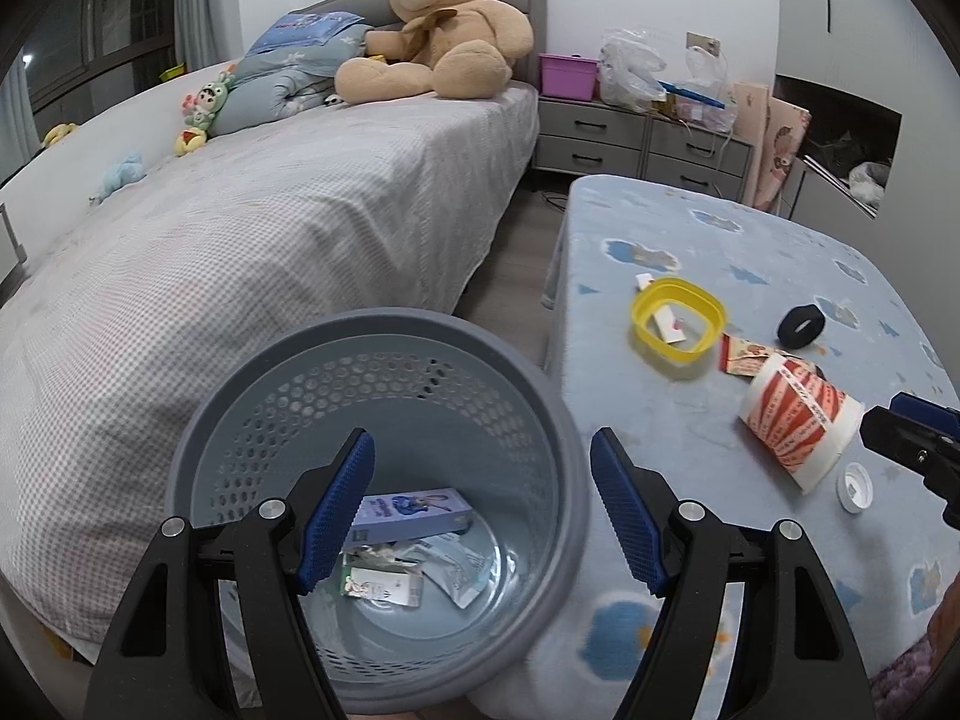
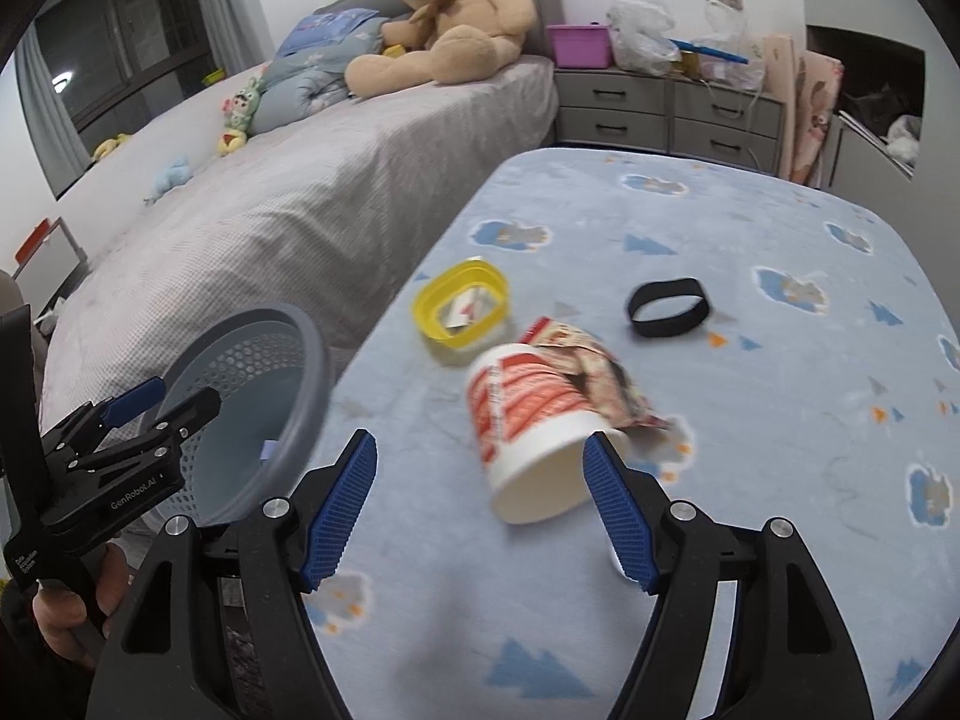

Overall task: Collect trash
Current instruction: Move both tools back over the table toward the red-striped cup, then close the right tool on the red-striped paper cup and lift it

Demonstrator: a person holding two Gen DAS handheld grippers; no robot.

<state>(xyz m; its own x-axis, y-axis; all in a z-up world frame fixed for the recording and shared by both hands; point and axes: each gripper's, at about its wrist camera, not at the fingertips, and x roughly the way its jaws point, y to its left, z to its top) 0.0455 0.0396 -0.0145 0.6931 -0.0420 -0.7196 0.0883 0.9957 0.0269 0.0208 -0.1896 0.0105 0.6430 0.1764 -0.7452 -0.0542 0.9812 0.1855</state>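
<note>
A grey perforated trash basket (image 1: 558, 420) stands beside the blue table and holds a box and several wrappers (image 1: 414, 564). My left gripper (image 1: 483, 516) is open and empty above its mouth. A red-and-white paper cup (image 2: 528, 426) lies on its side on the table, with a crumpled wrapper (image 2: 600, 366) behind it. My right gripper (image 2: 480, 510) is open, its fingers on either side of the cup's open end, apart from it. A white bottle cap (image 1: 855, 485) lies by the cup in the left wrist view (image 1: 792, 420).
A yellow plastic ring (image 2: 459, 306) with paper scraps inside and a black band (image 2: 669, 307) lie farther back on the table (image 2: 750, 480). A bed (image 1: 270, 228) with a teddy bear (image 1: 444, 24) is to the left. Grey drawers (image 1: 642, 138) stand behind.
</note>
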